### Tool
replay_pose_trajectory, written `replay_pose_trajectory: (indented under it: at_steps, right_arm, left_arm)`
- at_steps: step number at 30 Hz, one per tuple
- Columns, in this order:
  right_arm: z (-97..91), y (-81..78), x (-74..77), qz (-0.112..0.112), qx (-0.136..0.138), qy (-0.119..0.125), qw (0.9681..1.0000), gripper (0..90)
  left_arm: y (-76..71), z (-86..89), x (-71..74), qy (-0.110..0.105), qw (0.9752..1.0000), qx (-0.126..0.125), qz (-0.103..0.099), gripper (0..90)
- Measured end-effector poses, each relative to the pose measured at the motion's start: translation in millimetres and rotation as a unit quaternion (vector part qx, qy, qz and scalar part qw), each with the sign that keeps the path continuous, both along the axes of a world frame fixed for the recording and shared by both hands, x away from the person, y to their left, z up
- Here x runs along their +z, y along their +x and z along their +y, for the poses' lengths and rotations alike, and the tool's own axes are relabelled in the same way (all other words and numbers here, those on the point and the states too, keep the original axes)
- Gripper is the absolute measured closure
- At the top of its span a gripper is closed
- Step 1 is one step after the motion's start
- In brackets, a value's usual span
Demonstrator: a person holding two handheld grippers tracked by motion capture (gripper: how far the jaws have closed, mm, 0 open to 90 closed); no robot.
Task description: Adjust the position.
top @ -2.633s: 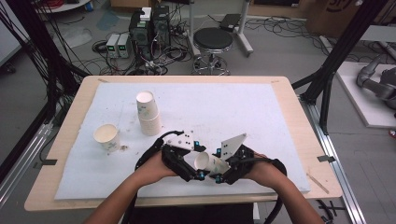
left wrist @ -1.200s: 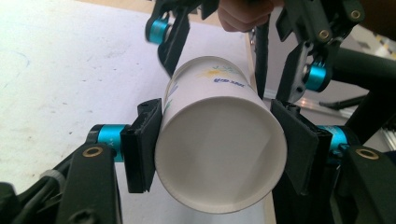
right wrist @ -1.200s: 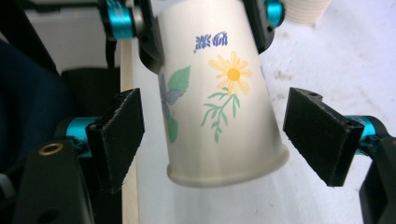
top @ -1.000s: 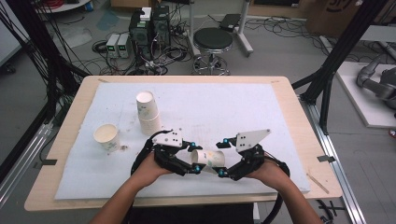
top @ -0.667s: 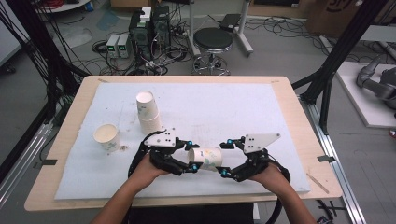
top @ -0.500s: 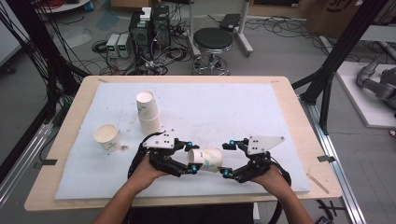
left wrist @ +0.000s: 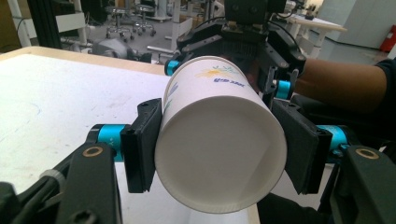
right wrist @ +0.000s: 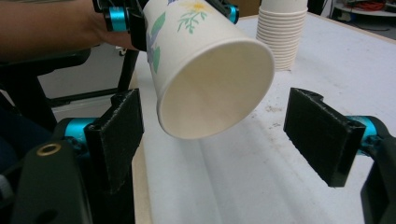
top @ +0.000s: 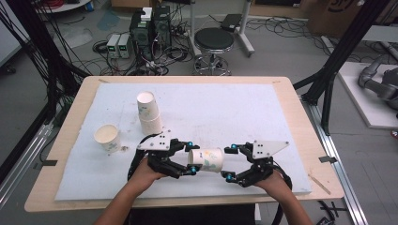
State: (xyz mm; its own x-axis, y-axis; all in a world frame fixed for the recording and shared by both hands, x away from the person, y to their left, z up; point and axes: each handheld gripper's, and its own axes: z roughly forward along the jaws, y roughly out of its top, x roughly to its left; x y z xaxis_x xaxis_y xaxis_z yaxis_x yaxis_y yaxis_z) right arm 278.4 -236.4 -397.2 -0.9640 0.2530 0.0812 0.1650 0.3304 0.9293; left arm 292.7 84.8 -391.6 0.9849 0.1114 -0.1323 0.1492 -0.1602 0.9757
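A white paper cup (top: 207, 159) with a leaf print lies sideways just above the white mat. My left gripper (top: 191, 157) is shut on it near its base. In the left gripper view the cup's base (left wrist: 219, 144) faces the camera, squeezed between both black pads (left wrist: 142, 144). My right gripper (top: 228, 163) stands open just right of the cup's mouth, not touching it. From the right gripper view the open mouth of the cup (right wrist: 215, 88) points at me, with my right gripper (right wrist: 219, 137) spread wide below and around it.
A stack of upside-down paper cups (top: 149, 112) stands at the mat's left-middle, and it also shows as the stack (right wrist: 280, 32). A single upright cup (top: 107, 137) sits further left. The white mat (top: 244, 108) covers the wooden table (top: 300, 117); its front edge is close to the hands.
My right gripper has let go of the cup, opened, and drawn back to the right. The left gripper keeps the cup and has turned it to lie level.
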Motion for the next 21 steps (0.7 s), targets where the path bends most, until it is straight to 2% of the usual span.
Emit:
replay_pose_trajectory:
  at_steps: [11, 16, 17, 21]
  right_arm:
    - [5.7, -0.8, -2.7, 0.003, 0.02, -0.003, 0.9998, 20.6]
    - [8.5, -1.3, -2.8, 0.002, 0.029, 0.005, 0.9996, 21.4]
    - [8.6, -1.2, -2.9, 0.0, 0.032, 0.007, 0.9995, 24.2]
    - [7.5, -1.1, -4.1, 0.0, 0.038, 0.021, 0.999, 26.2]
  left_arm:
    - [-1.7, -3.5, 2.1, -0.014, 0.9995, -0.028, -0.003, 36.8]
    - [-2.4, -5.6, 1.7, -0.014, 0.9993, -0.035, -0.003, 36.8]
    - [-2.1, -5.6, 1.6, -0.014, 0.9992, -0.036, -0.004, 36.8]
    - [-1.6, -4.7, 0.1, -0.023, 0.999, -0.038, -0.002, 36.8]
